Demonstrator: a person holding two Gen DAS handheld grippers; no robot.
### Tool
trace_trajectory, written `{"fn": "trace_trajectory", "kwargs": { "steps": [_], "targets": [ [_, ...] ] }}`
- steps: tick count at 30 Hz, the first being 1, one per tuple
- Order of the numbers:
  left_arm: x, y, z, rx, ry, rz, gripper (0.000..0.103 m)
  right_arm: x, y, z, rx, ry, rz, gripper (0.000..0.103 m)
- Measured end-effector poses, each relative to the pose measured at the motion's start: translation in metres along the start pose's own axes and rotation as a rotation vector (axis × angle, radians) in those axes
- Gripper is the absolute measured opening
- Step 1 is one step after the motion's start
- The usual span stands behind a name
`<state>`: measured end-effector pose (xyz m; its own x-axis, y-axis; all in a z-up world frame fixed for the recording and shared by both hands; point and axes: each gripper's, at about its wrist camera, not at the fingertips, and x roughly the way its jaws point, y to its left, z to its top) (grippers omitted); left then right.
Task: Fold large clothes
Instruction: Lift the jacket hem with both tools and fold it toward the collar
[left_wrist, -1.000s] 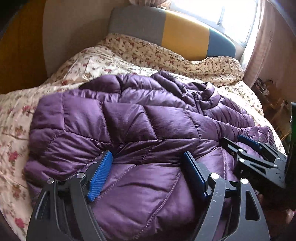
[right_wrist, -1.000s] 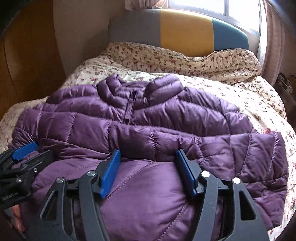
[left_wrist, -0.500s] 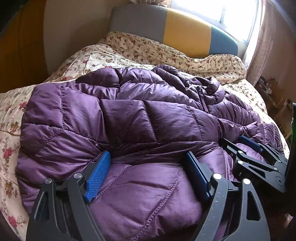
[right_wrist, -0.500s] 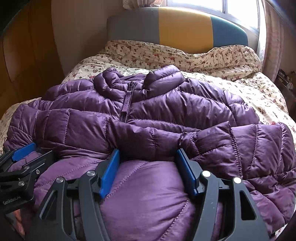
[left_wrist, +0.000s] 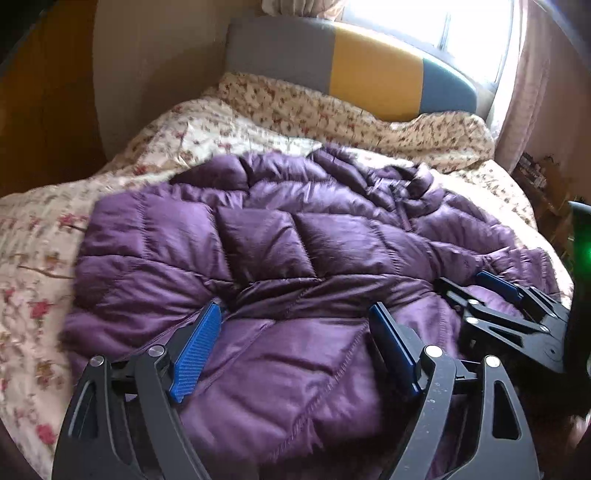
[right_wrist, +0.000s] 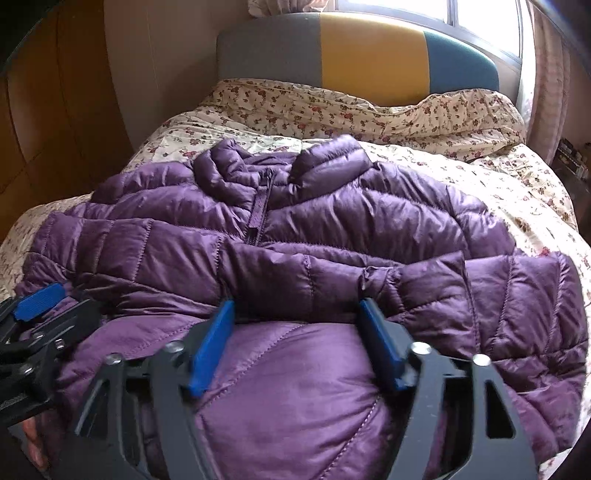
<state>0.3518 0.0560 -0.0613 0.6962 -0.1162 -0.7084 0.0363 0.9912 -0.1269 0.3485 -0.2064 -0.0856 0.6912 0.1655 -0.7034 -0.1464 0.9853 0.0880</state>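
The purple jacket's (right_wrist: 295, 229) near hem is cut off below both views, bulging between the wide left tongs (left_wrist: 295, 317) and the right tongs (right_wrist: 295, 310), whose jaws have just been opening.

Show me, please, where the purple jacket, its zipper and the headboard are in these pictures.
purple jacket (right_wrist: 369, 225): right wrist view, on the quilted chest panel.
zipper (right_wrist: 260, 206): right wrist view, on the closed strip below the collar.
headboard (right_wrist: 373, 55): right wrist view, on the yellow middle section.

A purple puffer jacket (right_wrist: 332, 229) lies zipped on the floral bed (right_wrist: 498, 173), collar toward the striped headboard (right_wrist: 369, 55); the right hand-held gripper (right_wrist: 295, 325) has just been opening, the jacket's puffed hem between its blue pads. The left hand-held gripper (right_wrist: 37, 306) sits at the left edge; its spread is hard to judge.
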Motion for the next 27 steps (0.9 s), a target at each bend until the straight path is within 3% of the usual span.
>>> {"fn": "trace_trajectory", "kwargs": {
  "steps": [5, 11, 20, 27],
  "targets": [
    [-0.05, 0.005, -0.009, 0.023, -0.052, 0.008, 0.082, -0.043, 0.002, -0.001, -0.008, -0.024, 0.053, 0.085],
    [-0.101, 0.016, -0.035, 0.03, -0.076, -0.007, 0.082, -0.087, -0.016, -0.029, 0.032, 0.036, 0.108, 0.087],
    [-0.155, 0.032, -0.087, 0.053, -0.083, 0.044, 0.082, -0.142, -0.078, -0.103, 0.11, 0.129, 0.054, 0.087],
    [-0.173, 0.042, -0.114, 0.032, -0.071, 0.05, 0.082, -0.164, -0.108, -0.151, 0.189, 0.164, 0.014, 0.087]
  ]
}}
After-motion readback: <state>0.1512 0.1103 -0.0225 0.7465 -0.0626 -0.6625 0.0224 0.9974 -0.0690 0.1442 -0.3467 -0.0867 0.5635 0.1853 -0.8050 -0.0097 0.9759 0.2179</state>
